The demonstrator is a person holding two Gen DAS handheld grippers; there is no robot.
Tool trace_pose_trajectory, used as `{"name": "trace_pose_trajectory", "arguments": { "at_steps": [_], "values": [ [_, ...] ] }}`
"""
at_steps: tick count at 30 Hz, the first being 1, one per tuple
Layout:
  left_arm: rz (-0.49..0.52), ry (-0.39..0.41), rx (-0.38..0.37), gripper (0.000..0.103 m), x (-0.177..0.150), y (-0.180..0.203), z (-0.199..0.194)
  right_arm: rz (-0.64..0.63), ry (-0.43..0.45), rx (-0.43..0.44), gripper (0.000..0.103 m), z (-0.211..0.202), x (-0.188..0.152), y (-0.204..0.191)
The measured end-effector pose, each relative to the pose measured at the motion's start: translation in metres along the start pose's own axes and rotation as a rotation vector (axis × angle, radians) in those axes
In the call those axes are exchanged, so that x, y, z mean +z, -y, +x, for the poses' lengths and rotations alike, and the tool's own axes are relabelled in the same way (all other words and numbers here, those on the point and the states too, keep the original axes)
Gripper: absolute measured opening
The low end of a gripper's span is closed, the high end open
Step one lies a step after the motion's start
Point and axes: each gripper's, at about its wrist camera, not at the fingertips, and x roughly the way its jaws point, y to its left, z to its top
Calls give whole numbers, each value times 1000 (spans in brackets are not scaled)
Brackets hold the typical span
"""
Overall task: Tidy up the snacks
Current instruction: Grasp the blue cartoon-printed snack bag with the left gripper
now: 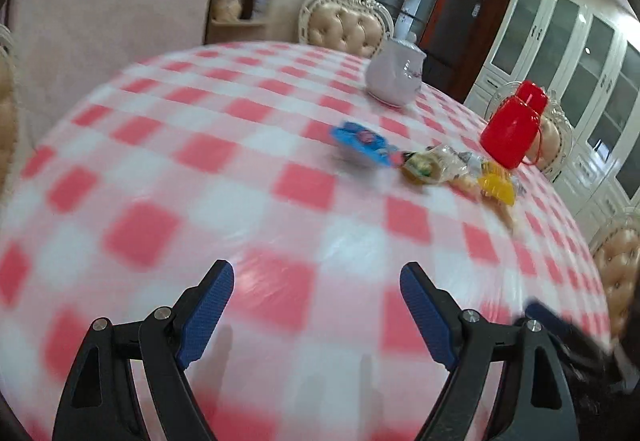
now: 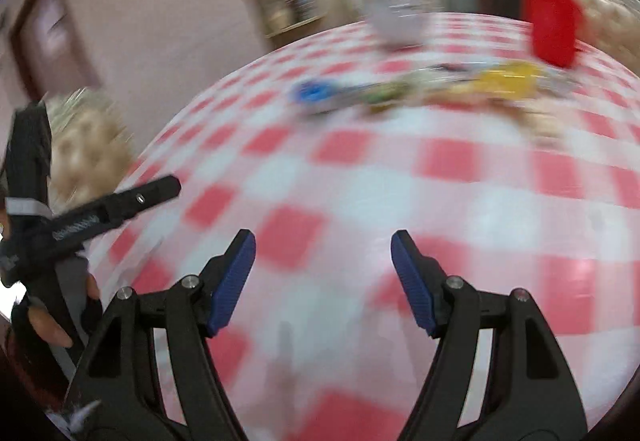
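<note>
Several snack packets lie in a loose row on the red-and-white checked tablecloth (image 1: 168, 169): a blue packet (image 1: 362, 143), a clear packet with green and brown contents (image 1: 430, 165) and a yellow packet (image 1: 496, 187). In the blurred right wrist view they show as a blue packet (image 2: 316, 93) and a yellow packet (image 2: 508, 77). My left gripper (image 1: 316, 273) is open and empty, well short of the snacks. My right gripper (image 2: 323, 239) is open and empty, also short of them. The left gripper shows at the left of the right wrist view (image 2: 120, 201).
A white teapot (image 1: 394, 77) stands behind the snacks. A red jug (image 1: 514, 125) stands at the right table edge; it also shows in the right wrist view (image 2: 552, 9). Cushioned chairs (image 1: 346, 23) ring the table. White cabinets (image 1: 580, 41) line the right wall.
</note>
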Motion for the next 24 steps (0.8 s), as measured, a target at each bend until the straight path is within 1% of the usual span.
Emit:
{"name": "trace_pose_trajectory", "arguments": {
  "at_steps": [2, 4, 6, 9, 11, 12, 14, 16, 18, 20, 21, 22, 23, 24],
  "values": [
    [-31, 6, 3, 86, 18, 14, 27, 85, 19, -29, 73, -5, 7, 31],
    [-31, 15, 12, 86, 35, 30, 51, 122, 12, -52, 73, -8, 10, 46],
    [14, 24, 38, 86, 50, 46, 71, 137, 14, -93, 73, -10, 13, 59],
    [116, 17, 61, 86, 72, 58, 99, 161, 23, -145, 74, -14, 18, 77],
    [220, -34, 54, 86, 81, 65, 119, 202, 19, -143, 74, -13, 18, 91],
    [276, -56, 49, 86, 83, 68, 129, 250, 12, -126, 74, -12, 19, 100],
    [342, -86, 56, 86, 89, 68, 145, 329, 4, -91, 74, -14, 15, 114],
    [353, -97, 50, 86, 97, 64, 157, 356, -3, -95, 74, -13, 13, 118],
    [354, -109, 40, 86, 104, 60, 168, 341, -3, -108, 74, -13, 14, 115],
    [342, -134, 5, 86, 109, 57, 176, 323, 2, -109, 74, -14, 14, 111],
    [332, -145, -24, 82, 111, 55, 179, 319, 0, -112, 74, -13, 13, 110],
    [331, -149, -47, 75, 111, 55, 179, 320, -3, -113, 74, -12, 13, 110],
    [333, -142, -62, 59, 110, 55, 177, 322, -4, -115, 74, -11, 13, 111],
    [334, -137, -70, 51, 108, 56, 174, 319, 1, -124, 74, -10, 13, 112]
  ]
}}
